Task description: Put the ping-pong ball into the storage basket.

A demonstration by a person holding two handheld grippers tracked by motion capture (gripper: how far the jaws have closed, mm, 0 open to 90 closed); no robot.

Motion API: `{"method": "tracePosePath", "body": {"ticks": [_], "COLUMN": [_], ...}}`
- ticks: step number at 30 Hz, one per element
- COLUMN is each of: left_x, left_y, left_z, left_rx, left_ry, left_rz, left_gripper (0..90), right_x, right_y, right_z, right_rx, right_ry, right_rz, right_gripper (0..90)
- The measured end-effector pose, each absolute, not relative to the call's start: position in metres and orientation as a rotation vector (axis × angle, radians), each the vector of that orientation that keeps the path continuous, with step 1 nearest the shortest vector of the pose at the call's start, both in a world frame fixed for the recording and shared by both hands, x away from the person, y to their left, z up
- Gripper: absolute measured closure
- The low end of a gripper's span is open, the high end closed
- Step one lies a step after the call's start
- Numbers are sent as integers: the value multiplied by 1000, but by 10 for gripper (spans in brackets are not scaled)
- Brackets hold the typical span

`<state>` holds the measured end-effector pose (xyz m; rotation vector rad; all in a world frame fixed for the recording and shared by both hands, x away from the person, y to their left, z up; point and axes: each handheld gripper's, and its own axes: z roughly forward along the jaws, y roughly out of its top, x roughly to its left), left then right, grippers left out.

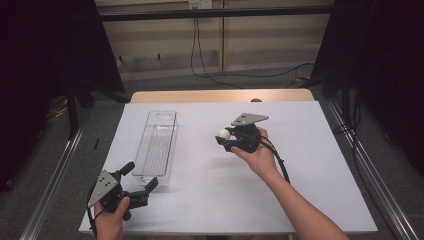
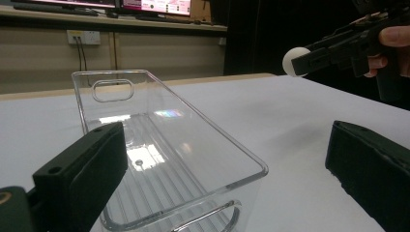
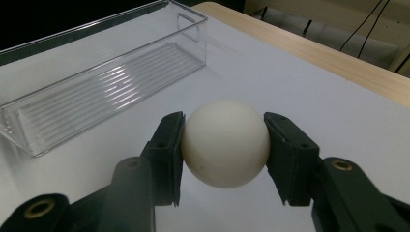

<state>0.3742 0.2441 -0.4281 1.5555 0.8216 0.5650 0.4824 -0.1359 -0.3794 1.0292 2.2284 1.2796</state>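
Observation:
A white ball [image 3: 225, 143] sits pressed between the two black jaws of my right gripper [image 3: 225, 150], which is shut on it and held above the white table. In the high view that right gripper [image 1: 225, 136] hovers right of the clear plastic bin [image 1: 158, 145], with the ball [image 1: 223, 133] at its tip. The left gripper view shows the same ball [image 2: 295, 61] far off at upper right. My left gripper [image 1: 141, 176] stands open at the near end of the bin [image 2: 169, 145], nothing between its jaws. The bin [image 3: 96, 72] holds nothing.
The white table sheet [image 1: 310, 165] spreads wide to the right and in front of the bin. A wooden table edge [image 1: 220, 96] runs along the back. Black curtains and frame rails flank both sides, with cables on the floor behind.

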Motion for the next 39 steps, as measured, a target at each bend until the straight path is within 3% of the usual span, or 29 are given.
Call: {"method": "tracePosePath", "body": {"ticks": [39], "left_x": [374], "left_y": [245], "left_z": [-427], "left_rx": [1562], "left_ry": [815], "left_rz": [564], "left_gripper": [14], "right_x": [485], "right_y": [-113], "right_z": [-375], "right_rx": [987], "right_ry": [2250], "right_rz": [1315], "right_gripper": [514]}}
